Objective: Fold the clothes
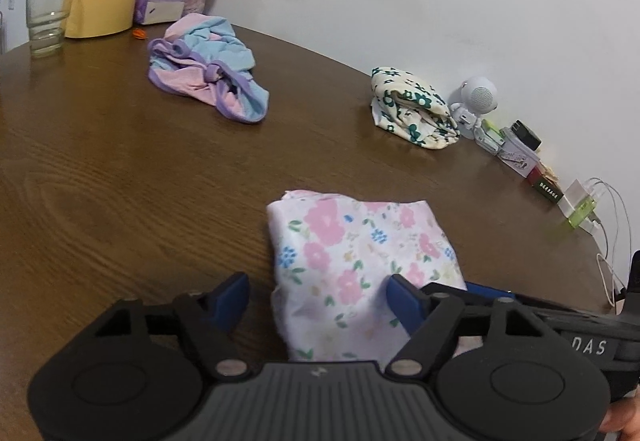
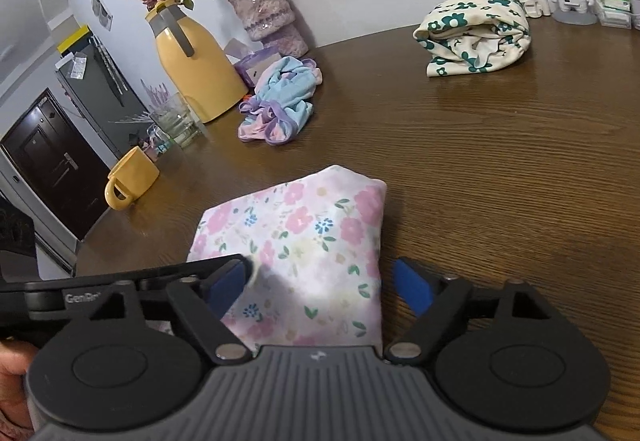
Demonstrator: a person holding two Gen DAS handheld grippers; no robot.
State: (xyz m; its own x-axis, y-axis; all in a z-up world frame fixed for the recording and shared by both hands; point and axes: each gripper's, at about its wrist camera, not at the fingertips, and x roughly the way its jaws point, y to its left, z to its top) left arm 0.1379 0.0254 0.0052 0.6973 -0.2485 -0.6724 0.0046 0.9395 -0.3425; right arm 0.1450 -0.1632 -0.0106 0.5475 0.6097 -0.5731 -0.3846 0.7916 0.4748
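The pink floral garment [image 1: 360, 265] lies folded on the near table [image 1: 120, 181]. The left gripper [image 1: 316, 293] straddles its left edge, jaws apart, holding nothing; closing could snag one layer only.

From the right wrist, the right gripper [image 2: 324, 281] likewise gapes over the right edge, empty; uneven grips could undo the fold.

Your left gripper [image 1: 316, 301] sits with jaws apart over the near left edge of the folded pink floral cloth [image 1: 360, 265] on the wooden table [image 1: 120, 169]; its right pad rests on the fabric.
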